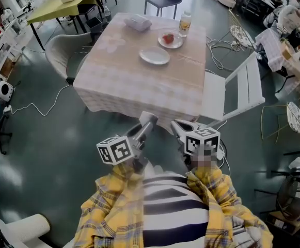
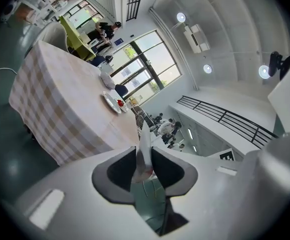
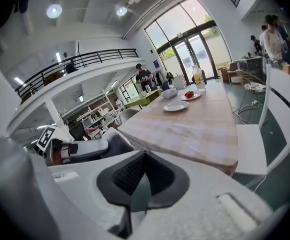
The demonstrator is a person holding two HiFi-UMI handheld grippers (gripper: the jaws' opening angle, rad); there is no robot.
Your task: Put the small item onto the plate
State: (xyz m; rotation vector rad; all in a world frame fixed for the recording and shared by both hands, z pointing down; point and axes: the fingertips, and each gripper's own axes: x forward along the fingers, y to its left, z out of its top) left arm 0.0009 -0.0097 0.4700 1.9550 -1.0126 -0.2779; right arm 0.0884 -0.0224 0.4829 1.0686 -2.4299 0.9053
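One table (image 1: 139,81) carries two plates (image 1: 154,56) (image 1: 176,44), one bottle (image 1: 185,24) and one small red item (image 1: 168,37).

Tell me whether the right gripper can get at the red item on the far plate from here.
Probably not: the right gripper hangs short of the table, and the red item lies far across it; only distance blocks it.
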